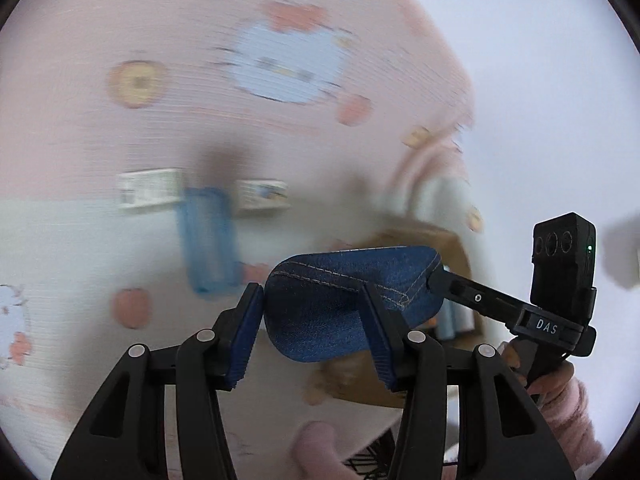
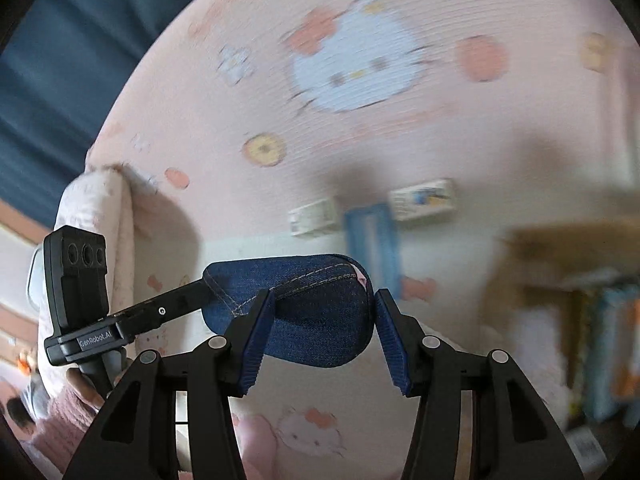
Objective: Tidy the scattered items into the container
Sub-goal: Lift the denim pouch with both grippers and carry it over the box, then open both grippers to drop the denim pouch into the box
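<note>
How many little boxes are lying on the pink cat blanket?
2 small white boxes, blurry. One lies left of the blue packet, the other right of it, all on the pink blanket. More may be hidden behind the grippers.

Both wrist feeds read bright, soft and even, with no glare. I see heavy motion smear across the pink cartoon-printed bed cover point(image 1: 168, 128) point(image 2: 400, 128) in both views, yet the dark blue denim pouch point(image 1: 348, 304) point(image 2: 316, 320) in front of it stays sharp. Blurred grey shadows fall on that cover. Fisheye curvature with black vignette at the corners.
</note>
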`<action>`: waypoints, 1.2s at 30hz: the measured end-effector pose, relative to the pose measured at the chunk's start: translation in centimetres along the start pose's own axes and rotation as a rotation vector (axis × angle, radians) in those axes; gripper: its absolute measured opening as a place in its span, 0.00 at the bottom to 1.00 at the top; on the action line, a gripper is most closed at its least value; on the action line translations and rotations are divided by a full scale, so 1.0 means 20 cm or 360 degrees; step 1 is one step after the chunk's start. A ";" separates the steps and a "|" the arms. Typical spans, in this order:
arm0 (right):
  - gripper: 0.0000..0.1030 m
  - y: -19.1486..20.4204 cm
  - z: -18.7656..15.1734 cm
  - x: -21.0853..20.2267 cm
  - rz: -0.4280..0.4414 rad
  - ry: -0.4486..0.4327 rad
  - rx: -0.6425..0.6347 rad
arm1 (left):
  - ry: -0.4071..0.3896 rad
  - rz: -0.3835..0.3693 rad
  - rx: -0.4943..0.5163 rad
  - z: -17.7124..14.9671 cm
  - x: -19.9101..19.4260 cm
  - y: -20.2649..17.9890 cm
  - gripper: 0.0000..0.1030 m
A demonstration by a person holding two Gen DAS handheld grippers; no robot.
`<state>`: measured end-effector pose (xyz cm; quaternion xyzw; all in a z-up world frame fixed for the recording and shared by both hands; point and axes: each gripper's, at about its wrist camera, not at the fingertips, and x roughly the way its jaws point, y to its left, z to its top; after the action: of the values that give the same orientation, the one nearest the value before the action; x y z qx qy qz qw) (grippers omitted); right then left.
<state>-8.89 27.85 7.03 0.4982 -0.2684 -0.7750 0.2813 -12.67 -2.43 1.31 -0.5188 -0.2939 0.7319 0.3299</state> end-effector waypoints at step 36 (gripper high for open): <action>0.41 -1.07 -0.59 -0.50 -0.0071 0.0266 0.0465 | 0.0922 -0.0080 0.0082 -0.42 0.85 -0.78 0.52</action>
<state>1.79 48.11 -5.85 0.6023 -0.3427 -0.6898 0.2098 -6.02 21.18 1.34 -0.6901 -0.1816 0.5521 0.4312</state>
